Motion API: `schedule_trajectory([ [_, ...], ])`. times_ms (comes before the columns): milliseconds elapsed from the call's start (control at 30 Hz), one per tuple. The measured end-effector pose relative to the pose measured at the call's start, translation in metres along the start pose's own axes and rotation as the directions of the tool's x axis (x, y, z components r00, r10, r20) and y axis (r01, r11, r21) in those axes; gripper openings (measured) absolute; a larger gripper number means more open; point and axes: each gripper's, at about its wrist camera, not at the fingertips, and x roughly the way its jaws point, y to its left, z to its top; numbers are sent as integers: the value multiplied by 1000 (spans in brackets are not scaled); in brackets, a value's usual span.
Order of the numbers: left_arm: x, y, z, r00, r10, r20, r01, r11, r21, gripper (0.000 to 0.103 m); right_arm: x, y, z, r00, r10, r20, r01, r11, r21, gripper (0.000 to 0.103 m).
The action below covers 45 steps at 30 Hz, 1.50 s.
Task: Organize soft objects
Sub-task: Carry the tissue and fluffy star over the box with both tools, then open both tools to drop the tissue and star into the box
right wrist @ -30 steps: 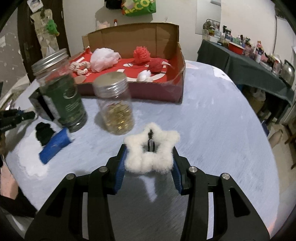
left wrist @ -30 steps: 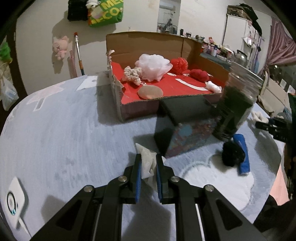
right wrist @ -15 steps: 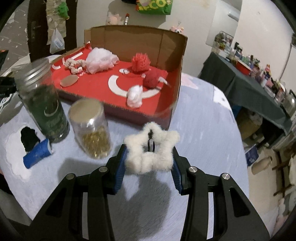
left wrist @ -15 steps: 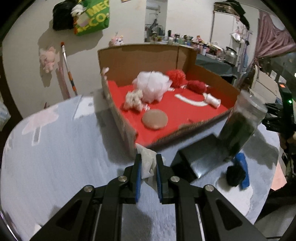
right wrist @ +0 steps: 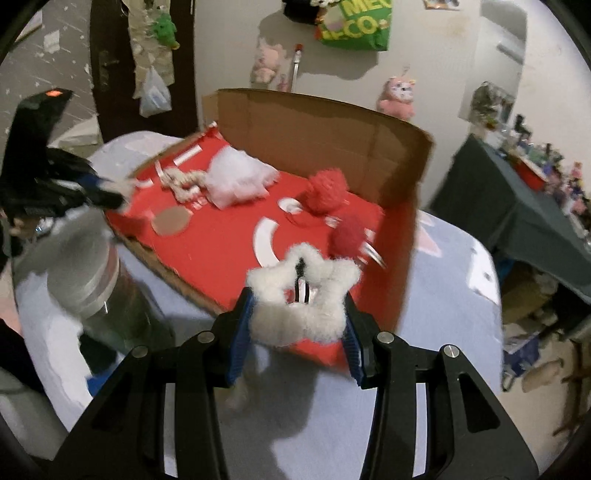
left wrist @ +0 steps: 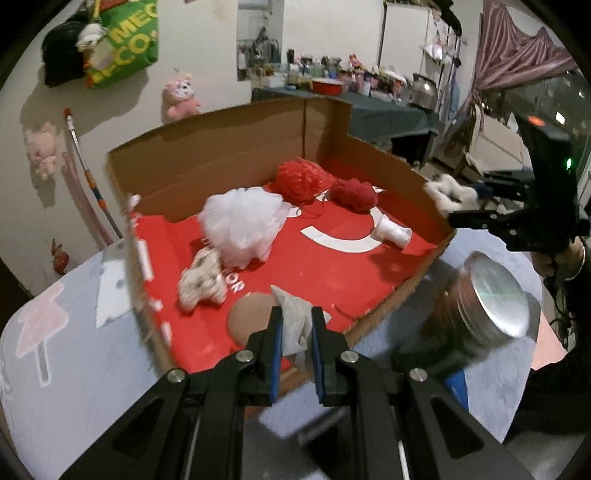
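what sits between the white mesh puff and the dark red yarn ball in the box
The bright red pom-pom sits between the white mesh puff and the dark red yarn ball, clearest in the left wrist view.

1. On the green plastic bag (left wrist: 125, 40) hanging on the wall you can read yellow-white capitals in 2 lines: "MEC" above, "CO:" below. The right wrist view shows the same bag (right wrist: 354, 26) with "ME" and "CO:"; its remaining letters are cut off or hidden.

2. On the red printed floor of the brown cardboard box (left wrist: 325, 266) you can read white letters "OR", just beside the speckled white cloth toy (left wrist: 201, 282). The word's start is covered.
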Motion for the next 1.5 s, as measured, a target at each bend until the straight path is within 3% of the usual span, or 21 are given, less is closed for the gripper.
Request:
schedule_trajectory([
  [200, 42, -4, 35, 995, -27, -95, 28, 1000, 10, 14, 55, -2, 38, 990, 96, -107, -92, 995, 41, 42],
  [367, 75, -2, 54, 984, -21, -179, 26, 999, 29, 14, 99, -12, 58, 964, 158, -211, -140, 985, 102, 42],
  [500, 100, 1, 62, 972, -14, -233, 22, 999, 30, 14, 126, -19, 66, 941, 184, -285, -146, 978, 149, 42],
  [667, 121, 9, 68, 963, 5, -271, 3, 1000, 29, 15, 144, -21, 73, 927, 191, -323, -144, 976, 164, 42],
  [900, 131, 18, 76, 963, 13, -270, -9, 1000, 18, 15, 161, -17, 72, 916, 170, -363, -121, 981, 154, 43],
  [1167, 123, 16, 71, 965, 19, -263, -13, 1000, 27, 16, 165, -9, 76, 920, 157, -360, -112, 984, 142, 44],
  [1367, 122, 11, 73, 965, 27, -262, -18, 999, 35, 20, 165, -6, 74, 922, 142, -361, -106, 987, 118, 45],
  [1500, 122, 10, 74, 965, 29, -261, -21, 999, 35, 29, 168, 1, 77, 922, 136, -362, -103, 989, 109, 46],
])
